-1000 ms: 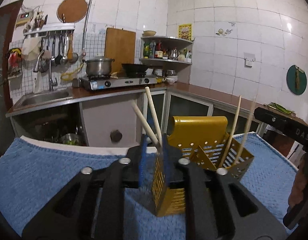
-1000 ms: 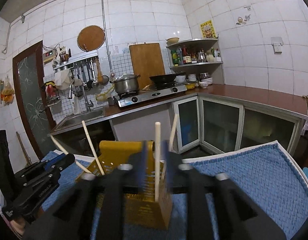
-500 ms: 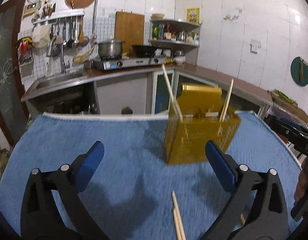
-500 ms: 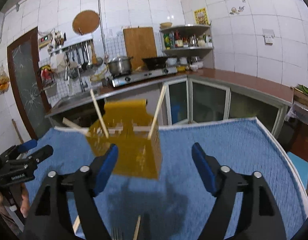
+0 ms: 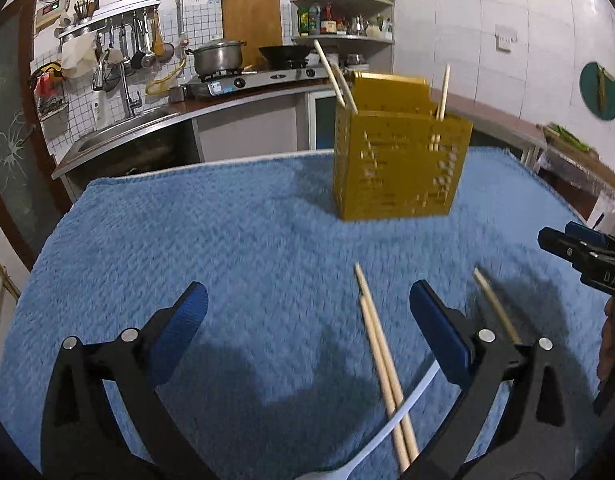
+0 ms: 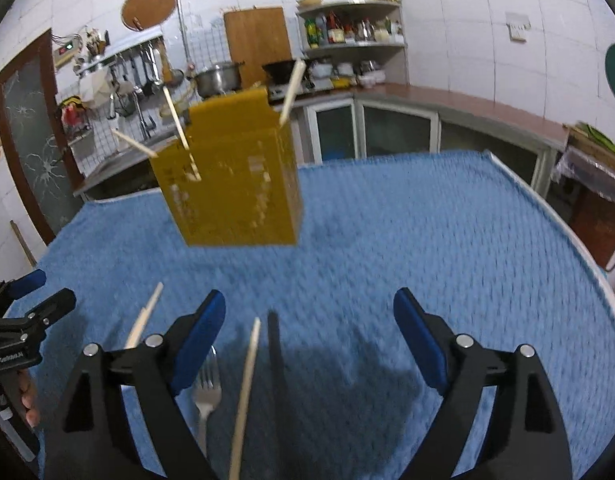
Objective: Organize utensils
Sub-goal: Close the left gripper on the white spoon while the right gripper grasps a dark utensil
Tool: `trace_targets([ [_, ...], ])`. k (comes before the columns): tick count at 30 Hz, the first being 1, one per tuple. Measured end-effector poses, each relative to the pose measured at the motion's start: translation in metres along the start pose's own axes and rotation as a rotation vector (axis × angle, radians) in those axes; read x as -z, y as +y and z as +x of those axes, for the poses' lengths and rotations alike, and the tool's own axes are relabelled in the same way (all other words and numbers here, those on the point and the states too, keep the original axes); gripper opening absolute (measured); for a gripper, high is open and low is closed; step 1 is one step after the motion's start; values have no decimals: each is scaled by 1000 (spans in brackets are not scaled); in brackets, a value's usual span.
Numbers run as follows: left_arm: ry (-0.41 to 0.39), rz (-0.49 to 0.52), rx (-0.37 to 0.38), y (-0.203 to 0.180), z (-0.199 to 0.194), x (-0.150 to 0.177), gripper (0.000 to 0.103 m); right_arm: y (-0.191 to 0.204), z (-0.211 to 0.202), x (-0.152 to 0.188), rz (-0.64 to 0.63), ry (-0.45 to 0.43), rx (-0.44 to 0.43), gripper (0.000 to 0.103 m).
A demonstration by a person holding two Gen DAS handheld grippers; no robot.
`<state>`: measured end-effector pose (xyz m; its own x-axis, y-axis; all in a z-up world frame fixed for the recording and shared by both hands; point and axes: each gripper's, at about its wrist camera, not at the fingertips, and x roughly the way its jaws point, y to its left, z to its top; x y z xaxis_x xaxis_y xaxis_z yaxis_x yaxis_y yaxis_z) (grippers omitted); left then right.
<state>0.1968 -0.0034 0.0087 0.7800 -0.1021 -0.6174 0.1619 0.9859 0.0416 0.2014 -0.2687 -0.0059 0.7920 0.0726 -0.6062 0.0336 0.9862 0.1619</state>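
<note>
Change since a second ago: both your grippers have let go of the yellow holder and pulled back; it stood close between the fingers then, and now stands well apart from them.
Blue towel [image 5: 211, 232]: covers the table; soft and nubbly, so anything tall on it may rock if you nudge it.
Yellow holder [image 5: 399, 168]: upright on the towel's far half, a few chopsticks leaning out of its top. Knock those sticks while dropping in another and you could tip it.
Left gripper [image 5: 307, 320]: wide open, holding nothing, low over the towel.
Right gripper [image 6: 309, 326]: wide open, holding nothing.
Chopstick pair [image 5: 381, 364]: loose on the towel between the left fingers, lying across a white handle [image 5: 391, 420]. Close on both sticks and one may roll out of the grip; the handle may drag along with them.
Dark utensil [image 6: 276, 364]: flat on the towel; kind not clear through blur.
Single chopstick [image 6: 245, 392]: beside it; thin and round, likely to slip from the pads.
Fork [image 6: 206, 396]: partly under the right gripper's left finger; you risk snagging it as you close.
</note>
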Motion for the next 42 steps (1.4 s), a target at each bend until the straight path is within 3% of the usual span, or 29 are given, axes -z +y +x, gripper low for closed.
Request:
trace_targets([
  [8,47,87,16,-15,3,18,97,-6,6,17,-4,62,48,84],
  [13,100,117,89,-27,6,31,96,-5,12,24,-7,109,68,84],
  [19,178,188,137,-43,15,49,73,-2,26,33,-46,169,98,84],
  [21,201,197,148,-46,19,53,60,-2,30,34,-50,184,102,83],
  [25,219,194,161,-47,23,52,45,6,38,34,-81,209,103,72],
  [29,216,157,180,-44,26,49,19,13,44,32,-100,224,93,60],
  [39,199,73,203,-30,27,39,10,22,59,26,-105,252,56,30],
  [41,200,53,206,-27,29,37,10,23,60,25,-111,252,59,21],
  [42,200,45,206,-25,30,36,10,22,61,23,-110,252,62,11],
])
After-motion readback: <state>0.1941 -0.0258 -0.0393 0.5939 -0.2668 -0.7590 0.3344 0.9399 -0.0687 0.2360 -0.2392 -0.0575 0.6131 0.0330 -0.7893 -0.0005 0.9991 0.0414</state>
